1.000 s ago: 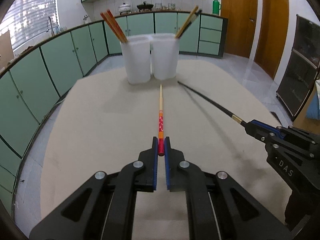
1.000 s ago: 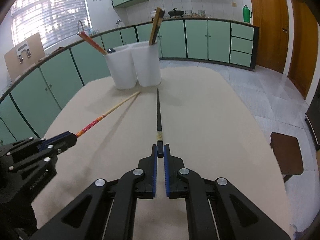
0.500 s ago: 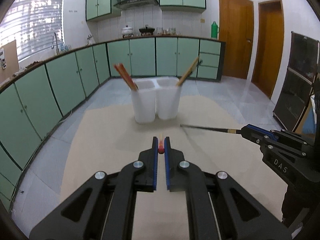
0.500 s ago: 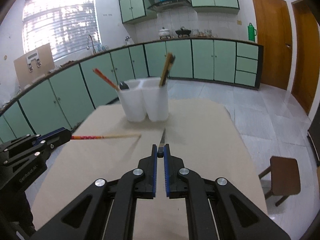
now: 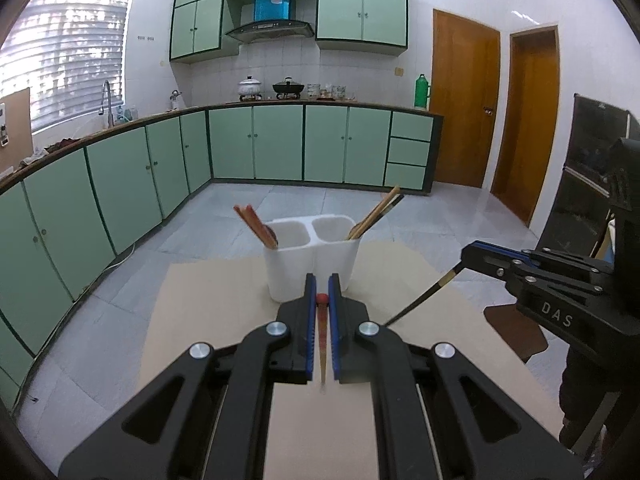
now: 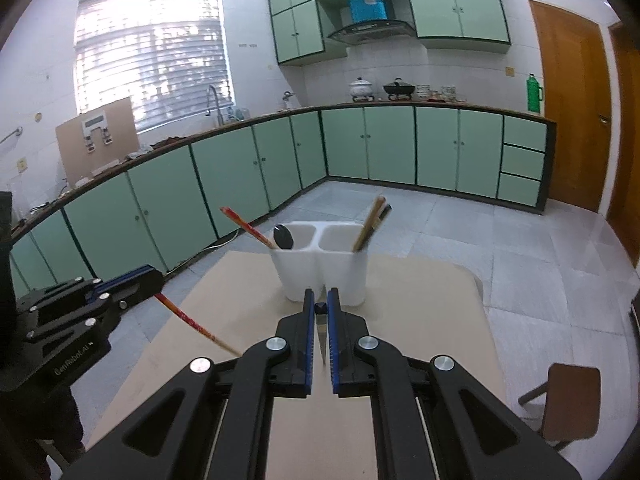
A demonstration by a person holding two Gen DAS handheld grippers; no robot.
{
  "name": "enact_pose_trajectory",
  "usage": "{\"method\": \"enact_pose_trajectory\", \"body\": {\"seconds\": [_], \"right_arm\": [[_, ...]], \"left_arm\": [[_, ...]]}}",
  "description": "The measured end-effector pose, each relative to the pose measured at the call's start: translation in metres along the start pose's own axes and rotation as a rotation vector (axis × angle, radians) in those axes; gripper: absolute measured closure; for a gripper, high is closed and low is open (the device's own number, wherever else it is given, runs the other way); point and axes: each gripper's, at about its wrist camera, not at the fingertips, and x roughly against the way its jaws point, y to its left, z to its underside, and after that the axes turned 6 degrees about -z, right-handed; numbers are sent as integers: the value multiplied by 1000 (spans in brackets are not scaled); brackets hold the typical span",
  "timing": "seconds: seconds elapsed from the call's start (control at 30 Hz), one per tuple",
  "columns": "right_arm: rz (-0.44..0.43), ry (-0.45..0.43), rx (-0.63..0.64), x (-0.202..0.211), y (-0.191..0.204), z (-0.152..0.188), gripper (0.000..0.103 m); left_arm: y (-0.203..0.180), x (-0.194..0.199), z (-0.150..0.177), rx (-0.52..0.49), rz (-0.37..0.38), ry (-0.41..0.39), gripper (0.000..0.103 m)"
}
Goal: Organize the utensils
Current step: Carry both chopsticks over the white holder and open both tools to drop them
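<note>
My left gripper (image 5: 322, 299) is shut on a red-and-wood chopstick (image 5: 322, 340), held by its red end with the tip hanging down toward the table. My right gripper (image 6: 320, 308) is shut on a black chopstick (image 6: 321, 336), also tip down. Each shows in the other view: the black chopstick (image 5: 420, 300) at right, the red chopstick (image 6: 192, 322) at left. A white two-compartment holder (image 5: 312, 264) stands ahead on the table; its left cup holds red chopsticks (image 5: 256, 226) and a dark spoon (image 6: 283, 237), its right cup holds wooden and dark chopsticks (image 5: 376, 214).
The beige table (image 5: 208, 320) ends just behind the holder. A brown stool (image 6: 568, 404) stands to the right of the table. Green kitchen cabinets (image 5: 280, 144) line the far walls across the tiled floor.
Both grippers have lifted and tilted up. The two chopsticks left the table and swung from pointing forward to hanging tip down. The holder now sits lower in view.
</note>
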Motion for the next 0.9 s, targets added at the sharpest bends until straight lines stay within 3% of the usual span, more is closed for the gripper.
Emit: {"method": "enact_pose_trajectory", "body": {"seconds": [0.43, 0.9], "right_arm": [[-53, -56, 31, 6, 0, -54, 97], [5, -264, 41, -22, -12, -169, 97]], "left_arm": [[2, 4, -36, -15, 41, -68, 98], [7, -19, -136, -4, -11, -260, 98]]}}
